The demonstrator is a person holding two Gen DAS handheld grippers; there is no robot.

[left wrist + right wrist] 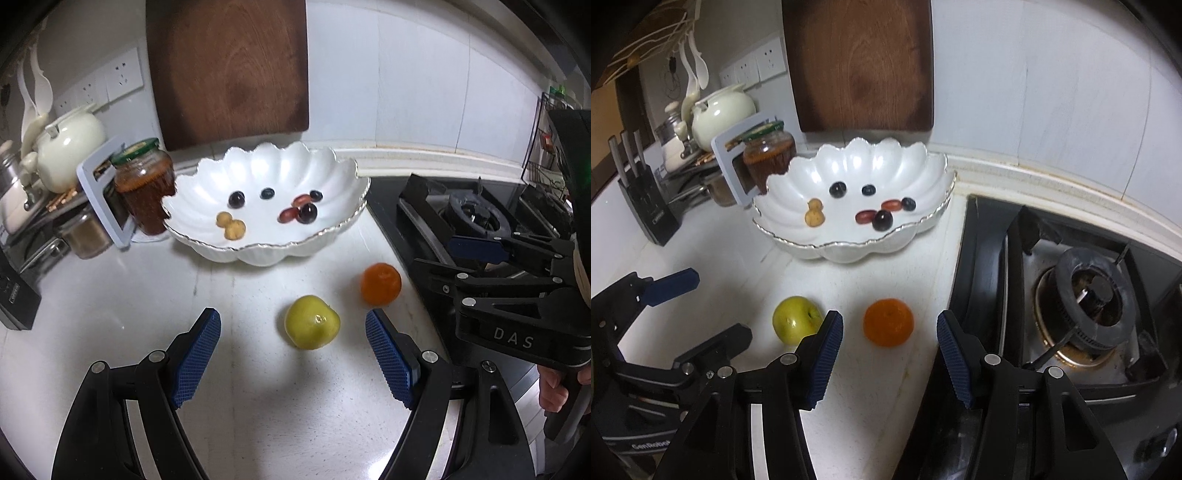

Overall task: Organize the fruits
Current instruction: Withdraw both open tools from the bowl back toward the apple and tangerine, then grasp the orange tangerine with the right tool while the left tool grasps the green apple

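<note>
A green apple (pixel 312 322) and an orange (pixel 381 283) lie on the white counter in front of a white scalloped bowl (pixel 332 166) that holds several small fruits: dark grapes, red ones and yellow ones. My left gripper (pixel 293 325) is open, with the apple just ahead between its fingers. My right gripper (pixel 890 326) is open, with the orange (pixel 888 322) between its fingertips and the apple (pixel 796 319) to its left. The bowl (pixel 923 162) stands behind. The right gripper also shows in the left wrist view, at the right edge.
A gas stove (pixel 1086 299) lies right of the fruits. A jar (pixel 145 186), a teapot (pixel 70 142), a rack and a knife block (pixel 646 199) stand at the left. A wooden cutting board (pixel 229 70) leans on the tiled wall behind the bowl.
</note>
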